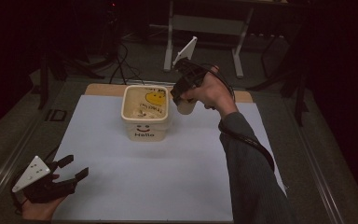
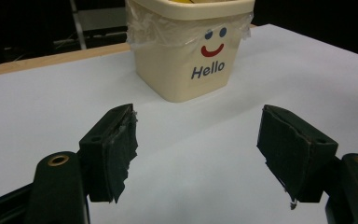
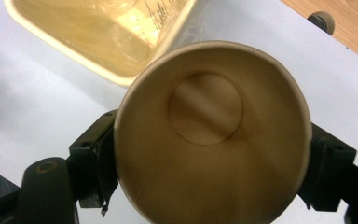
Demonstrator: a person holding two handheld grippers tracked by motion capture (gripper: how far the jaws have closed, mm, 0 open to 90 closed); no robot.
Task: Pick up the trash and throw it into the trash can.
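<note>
Cream square plastic bin (image 1: 145, 119), lined with clear film, "Hello" and a smiley on its front: near the far edge of the white sheet (image 1: 168, 182) covering the table.

Beige paper cup (image 3: 213, 135): clamped in the right gripper (image 1: 182, 99), beside the bin's right rim; the right gripper view looks into its empty inside.

Left gripper (image 1: 72, 169): jaws apart, empty, at the sheet's near left corner.

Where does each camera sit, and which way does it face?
High view: above the table's near edge, facing forward and down; forearms, both tools.
Left gripper view: on the left tool, looking level at the cream plastic "Hello" bin; open jaws.
Right gripper view: on the right tool, looking down into a clamped paper cup.
All share the bin.
</note>
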